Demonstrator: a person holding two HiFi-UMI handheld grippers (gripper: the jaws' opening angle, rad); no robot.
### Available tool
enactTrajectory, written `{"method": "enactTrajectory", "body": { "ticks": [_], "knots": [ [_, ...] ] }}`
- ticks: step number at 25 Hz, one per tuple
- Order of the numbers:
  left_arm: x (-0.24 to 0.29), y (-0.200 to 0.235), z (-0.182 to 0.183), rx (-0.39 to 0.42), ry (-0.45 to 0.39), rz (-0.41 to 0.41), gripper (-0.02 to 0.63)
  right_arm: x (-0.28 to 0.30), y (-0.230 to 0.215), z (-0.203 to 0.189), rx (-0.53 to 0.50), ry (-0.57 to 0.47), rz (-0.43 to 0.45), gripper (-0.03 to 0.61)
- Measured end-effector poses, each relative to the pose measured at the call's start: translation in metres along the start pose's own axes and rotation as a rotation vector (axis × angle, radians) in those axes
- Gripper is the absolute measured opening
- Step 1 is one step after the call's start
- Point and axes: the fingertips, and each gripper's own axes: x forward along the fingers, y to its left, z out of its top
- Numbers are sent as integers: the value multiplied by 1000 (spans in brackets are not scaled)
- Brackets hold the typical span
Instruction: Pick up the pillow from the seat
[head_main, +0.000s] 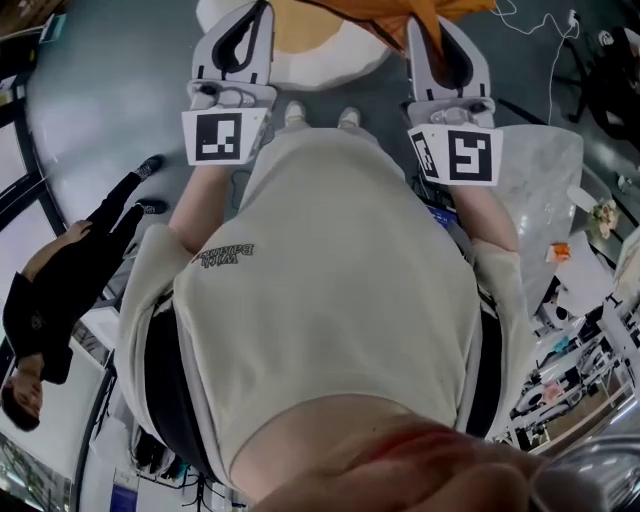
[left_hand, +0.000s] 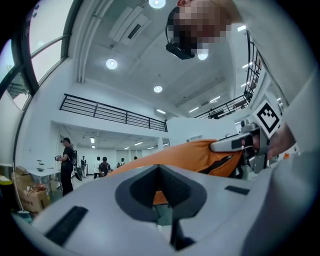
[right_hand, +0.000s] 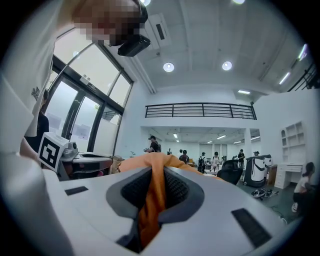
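The orange pillow (head_main: 340, 14) is held up in front of my body, above a white round seat (head_main: 322, 62) on the grey floor. My left gripper (head_main: 254, 8) is shut on the pillow's left edge. In the left gripper view a strip of orange cloth (left_hand: 160, 196) sits pinched in the jaw notch of the left gripper (left_hand: 161, 201), and the pillow (left_hand: 190, 157) stretches to the right gripper (left_hand: 239, 144). My right gripper (head_main: 424, 14) is shut on the right edge. In the right gripper view a fold of orange cloth (right_hand: 152, 197) runs through its narrow gap.
A person in black (head_main: 62, 282) stands at the left. A pale marbled table (head_main: 540, 180) is at the right, with cables (head_main: 530, 25) on the floor behind it. Several people (right_hand: 202, 161) and a railing (left_hand: 112, 113) show far off. Cardboard boxes (left_hand: 25, 194) sit at the left.
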Motion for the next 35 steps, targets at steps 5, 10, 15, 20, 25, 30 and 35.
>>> {"method": "enactTrajectory", "body": {
  "ticks": [5,10,15,20,25,30,35],
  "knots": [
    [-3,2,4,-5,-15,17,9,-4,2,-4,-1,-4,-6,52],
    [-1,4,4,-5,-16,25,9,-1,-1,-6,19,-4,-13,52],
    [2,4,0,-12,-1,15,9,3,-3,-6,17,5,-12,55],
    [6,4,-2,-18,10,7,9,5,-3,-9,9,18,-14,55],
    [10,0,-2,-13,9,-1,9,5,-7,-10,9,22,-15,55],
    [12,1,-3,-11,11,-4,9,7,-8,-11,10,24,-16,54],
    [13,1,-2,-13,12,-6,9,8,-7,-8,8,23,-14,54]
  ]
}}
